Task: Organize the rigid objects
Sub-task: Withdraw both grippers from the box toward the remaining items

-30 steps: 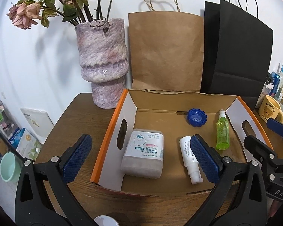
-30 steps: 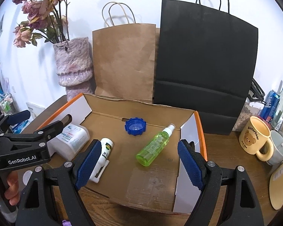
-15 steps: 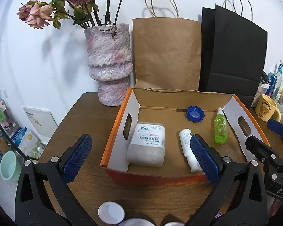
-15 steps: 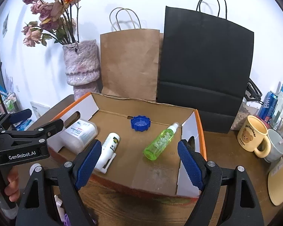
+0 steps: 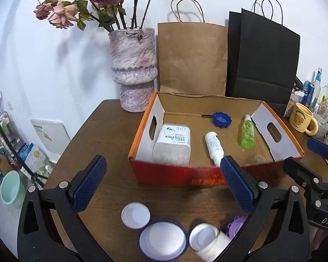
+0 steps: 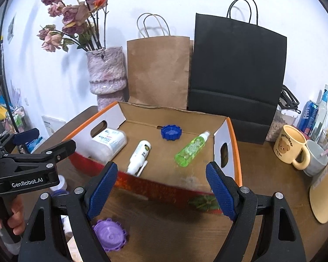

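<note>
Left wrist view shows the left gripper (image 5: 161,183) spread wide and empty above the table (image 5: 94,135). From left to right sit a white lid (image 5: 135,215), a blue-rimmed lid (image 5: 163,240), a white jar (image 5: 207,243) and a purple cap (image 5: 235,226), all at six o'clock. At twelve o'clock the box (image 5: 140,131) holds a white tub (image 5: 173,143), white tube (image 5: 214,144), blue cap (image 5: 222,119) and green spray bottle (image 5: 247,132). In the right wrist view, the right gripper (image 6: 161,188) also gapes empty.
</note>
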A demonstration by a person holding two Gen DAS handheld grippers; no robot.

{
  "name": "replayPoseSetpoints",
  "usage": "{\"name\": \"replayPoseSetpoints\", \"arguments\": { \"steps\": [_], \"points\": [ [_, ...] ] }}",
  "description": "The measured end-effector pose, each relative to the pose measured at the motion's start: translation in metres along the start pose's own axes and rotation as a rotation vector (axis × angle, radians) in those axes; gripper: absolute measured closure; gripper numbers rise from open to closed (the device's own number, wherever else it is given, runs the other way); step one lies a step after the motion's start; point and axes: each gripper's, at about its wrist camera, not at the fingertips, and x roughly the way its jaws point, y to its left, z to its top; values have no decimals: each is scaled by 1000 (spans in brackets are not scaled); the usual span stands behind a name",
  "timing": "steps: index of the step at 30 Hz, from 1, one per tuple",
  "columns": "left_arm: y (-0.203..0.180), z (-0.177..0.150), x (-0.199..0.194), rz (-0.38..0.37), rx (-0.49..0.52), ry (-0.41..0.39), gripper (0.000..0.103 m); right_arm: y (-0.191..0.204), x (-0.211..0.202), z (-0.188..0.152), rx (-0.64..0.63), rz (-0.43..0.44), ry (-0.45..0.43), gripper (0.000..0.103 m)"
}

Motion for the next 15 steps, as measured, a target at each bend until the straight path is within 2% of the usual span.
{"name": "replayPoseSetpoints", "arguments": {
  "steps": [15],
  "points": [
    [14, -31, -40, 9, -5, -5, 0, 23, -35, -30, 7, 8, 25, 16]
  ]
}}
